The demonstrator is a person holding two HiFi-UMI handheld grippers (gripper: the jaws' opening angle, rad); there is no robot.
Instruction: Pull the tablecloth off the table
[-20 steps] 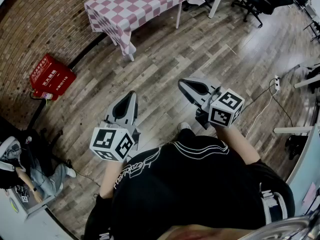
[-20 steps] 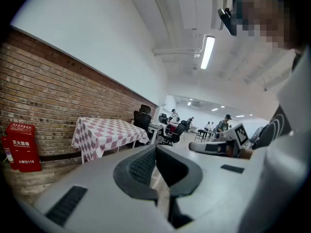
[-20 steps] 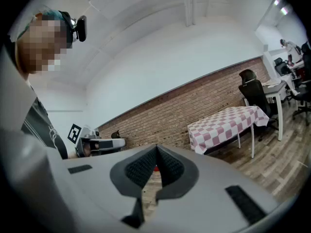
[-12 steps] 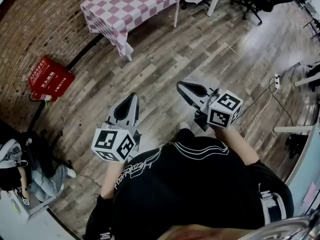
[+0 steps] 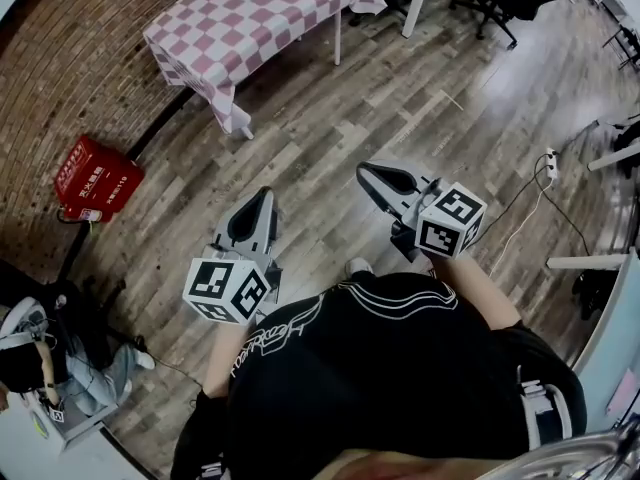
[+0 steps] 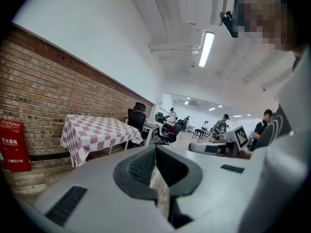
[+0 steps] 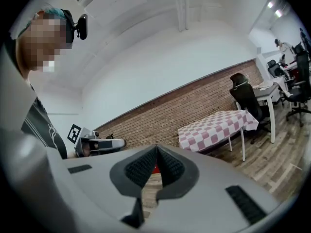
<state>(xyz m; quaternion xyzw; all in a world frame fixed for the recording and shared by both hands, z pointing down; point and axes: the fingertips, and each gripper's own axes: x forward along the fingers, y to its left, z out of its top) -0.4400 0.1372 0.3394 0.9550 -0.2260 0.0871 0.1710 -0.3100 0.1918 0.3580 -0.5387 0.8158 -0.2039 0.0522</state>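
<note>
1. Left gripper [image 5: 266,193]: jaws closed together, nothing between them, held above the wooden floor [image 5: 330,138].
2. Right gripper [image 5: 364,170]: jaws closed, nothing held.
3. Pink-and-white checked tablecloth [image 5: 250,23]: spread over the table [image 5: 336,38], well ahead of both grippers, beside the brick wall [image 5: 80,58].

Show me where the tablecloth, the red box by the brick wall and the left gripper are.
tablecloth [image 5: 250,28], head view, middle of the checked top.
red box [image 5: 98,180], head view, its top face.
left gripper [image 5: 266,192], head view, tips of its shut jaws.
</note>
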